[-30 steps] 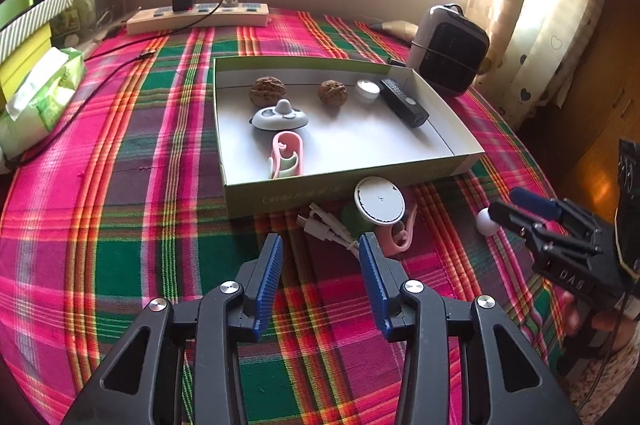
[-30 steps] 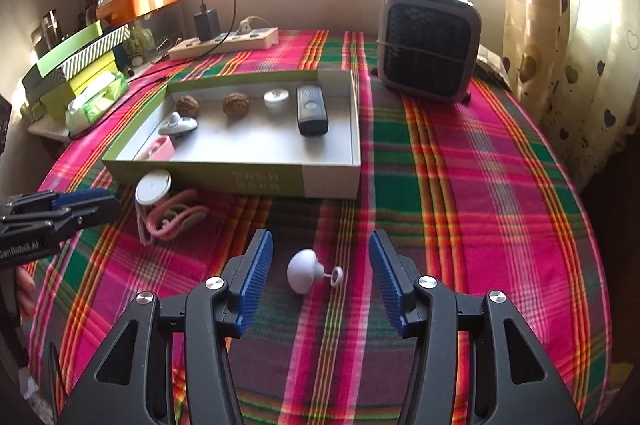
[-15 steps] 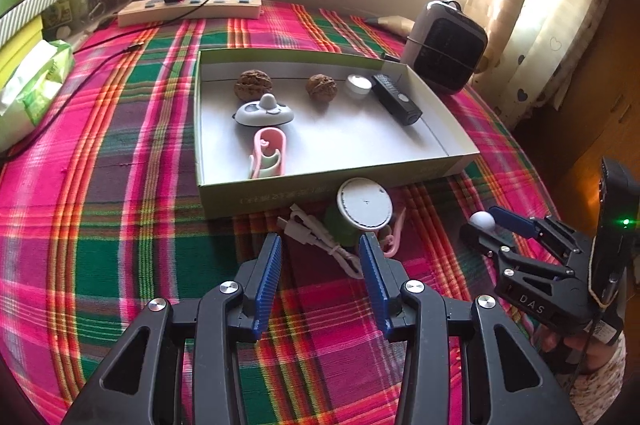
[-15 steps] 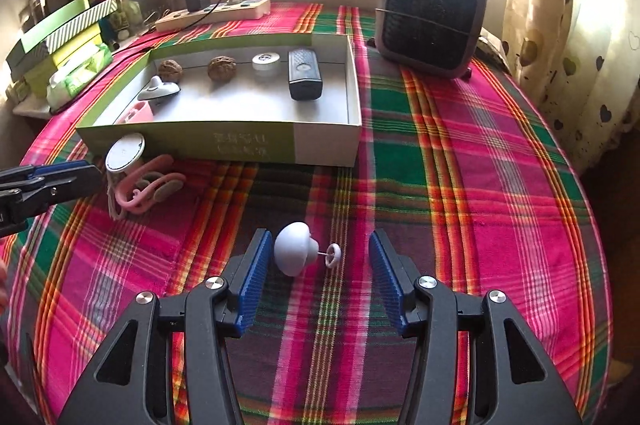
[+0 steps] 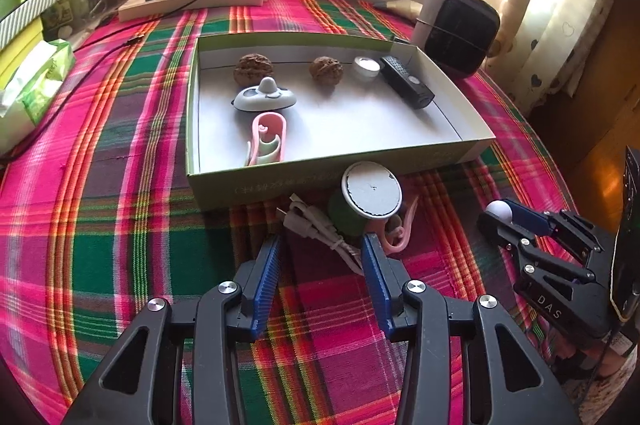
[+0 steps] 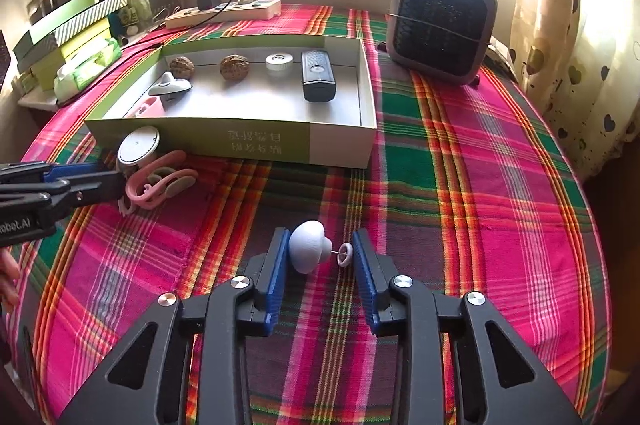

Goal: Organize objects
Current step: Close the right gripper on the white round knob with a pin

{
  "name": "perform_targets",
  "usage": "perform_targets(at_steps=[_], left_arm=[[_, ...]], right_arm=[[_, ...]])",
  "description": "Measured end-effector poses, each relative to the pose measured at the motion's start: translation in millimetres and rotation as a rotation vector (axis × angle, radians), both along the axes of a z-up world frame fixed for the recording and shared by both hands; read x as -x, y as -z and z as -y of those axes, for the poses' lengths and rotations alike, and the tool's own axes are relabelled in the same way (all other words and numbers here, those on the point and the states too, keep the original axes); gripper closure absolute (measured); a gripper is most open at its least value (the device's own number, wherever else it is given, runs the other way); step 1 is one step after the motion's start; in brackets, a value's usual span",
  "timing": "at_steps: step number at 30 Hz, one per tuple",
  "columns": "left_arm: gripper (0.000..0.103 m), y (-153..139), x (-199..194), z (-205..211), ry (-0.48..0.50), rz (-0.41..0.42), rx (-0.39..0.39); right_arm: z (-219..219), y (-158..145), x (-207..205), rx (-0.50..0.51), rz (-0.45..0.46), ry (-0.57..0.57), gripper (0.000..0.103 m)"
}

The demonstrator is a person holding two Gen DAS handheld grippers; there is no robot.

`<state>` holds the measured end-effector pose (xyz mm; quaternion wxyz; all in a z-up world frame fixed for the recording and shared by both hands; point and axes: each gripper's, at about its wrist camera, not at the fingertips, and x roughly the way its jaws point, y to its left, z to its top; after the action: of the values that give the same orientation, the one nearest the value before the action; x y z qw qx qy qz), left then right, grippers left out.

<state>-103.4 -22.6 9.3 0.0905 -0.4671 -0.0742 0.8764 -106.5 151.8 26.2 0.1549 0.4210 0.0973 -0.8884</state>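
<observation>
Narrower than a second ago, right gripper (image 6: 320,253) jaws closing around white knob (image 6: 306,245) mid-tablecloth (image 6: 480,185), near box's (image 6: 224,141) front wall; left gripper (image 5: 320,253) wide, opening, empty.

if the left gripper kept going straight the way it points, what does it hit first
Most likely the bundled white cable lying just ahead of the left gripper, whose jaws are opening; right behind it stands the green spool. Depth is hard to judge here.
</observation>
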Motion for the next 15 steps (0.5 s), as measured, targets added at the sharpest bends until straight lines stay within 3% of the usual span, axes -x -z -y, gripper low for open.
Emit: perform_targets(at_steps=[15], left_arm=[[0.063, -1, -12, 21, -0.04, 0.0, 0.114]], right_arm=[[4, 0, -3, 0.009, 0.002, -0.019, 0.07]])
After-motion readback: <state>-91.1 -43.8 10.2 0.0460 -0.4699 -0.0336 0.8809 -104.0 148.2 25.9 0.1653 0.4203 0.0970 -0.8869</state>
